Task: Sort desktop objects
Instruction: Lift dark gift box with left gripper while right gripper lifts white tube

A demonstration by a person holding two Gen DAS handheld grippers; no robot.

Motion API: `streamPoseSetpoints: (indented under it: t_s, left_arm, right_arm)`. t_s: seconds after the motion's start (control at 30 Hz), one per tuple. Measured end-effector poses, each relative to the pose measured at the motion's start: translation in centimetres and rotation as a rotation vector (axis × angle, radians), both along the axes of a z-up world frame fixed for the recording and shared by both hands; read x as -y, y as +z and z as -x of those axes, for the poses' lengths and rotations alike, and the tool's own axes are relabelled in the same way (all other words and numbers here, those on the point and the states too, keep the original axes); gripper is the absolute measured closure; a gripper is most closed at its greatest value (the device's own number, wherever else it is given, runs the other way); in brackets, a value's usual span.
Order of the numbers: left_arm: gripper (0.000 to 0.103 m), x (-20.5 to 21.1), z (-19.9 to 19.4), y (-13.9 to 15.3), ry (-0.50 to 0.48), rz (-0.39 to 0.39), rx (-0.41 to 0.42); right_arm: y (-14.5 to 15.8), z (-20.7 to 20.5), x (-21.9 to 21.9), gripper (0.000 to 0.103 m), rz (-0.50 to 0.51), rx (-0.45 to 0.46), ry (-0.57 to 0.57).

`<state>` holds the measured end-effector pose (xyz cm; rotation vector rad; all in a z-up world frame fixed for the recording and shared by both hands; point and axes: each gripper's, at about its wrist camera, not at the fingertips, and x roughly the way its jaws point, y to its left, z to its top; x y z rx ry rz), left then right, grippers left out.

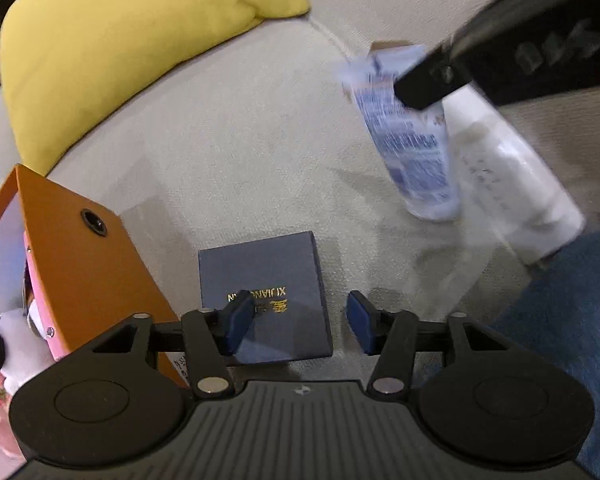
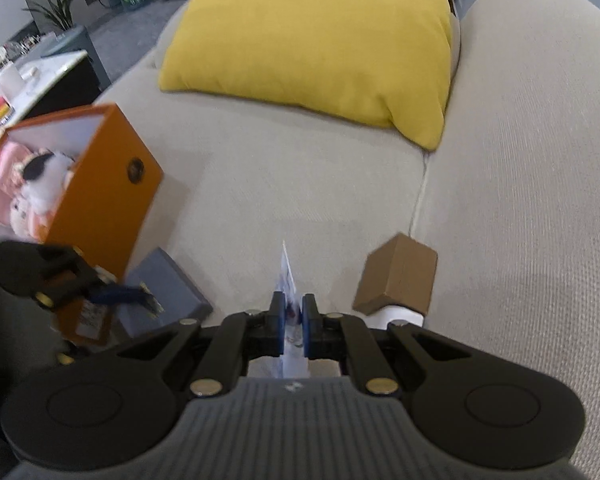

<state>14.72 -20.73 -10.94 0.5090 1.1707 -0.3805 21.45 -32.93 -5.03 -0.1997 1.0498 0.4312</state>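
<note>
The right gripper [image 2: 291, 326] is pinching a thin white-and-blue tube [image 1: 410, 136] — motion-blurred, its print unreadable. The left gripper [image 1: 300, 326] is hanging with jaws wide apart over a navy box [image 1: 276, 280] lying on the sofa [image 2: 300, 184] beside the orange box [image 2: 112, 200] — nothing between its pads.

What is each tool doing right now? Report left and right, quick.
Left tool: open, holding nothing, poised over the navy box.
Right tool: shut on a white-and-blue packet.
</note>
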Motion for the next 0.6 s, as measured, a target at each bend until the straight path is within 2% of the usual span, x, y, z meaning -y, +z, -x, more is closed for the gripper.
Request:
streamPoseSetpoints:
  t_s: [0.13, 0.33, 0.53, 0.6]
  left_arm:
    - [0.035, 1.2, 0.1, -1.0, -0.001, -0.114, 0.046]
    - [0.024, 1.4, 0.1, -1.9, -0.015, -0.178, 0.051]
    - [0.022, 0.3, -0.4, -1.6, -0.018, -0.136, 0.027]
    - [0.027, -0.1, -0.4, -1.3, -0.026, -0.114, 0.021]
  right_arm:
    - [0.1, 0.2, 0.2, 0.095, -0.022, -0.015, -0.004]
    - [-0.5, -0.1, 0.5, 0.095, -0.041, -0.048, -0.014]
    - [-0.5, -0.3, 1.0, 0.095, -0.048, -0.066, -0.036]
    - [-0.4, -0.5, 1.1, 0.095, -0.051, -0.068, -0.043]
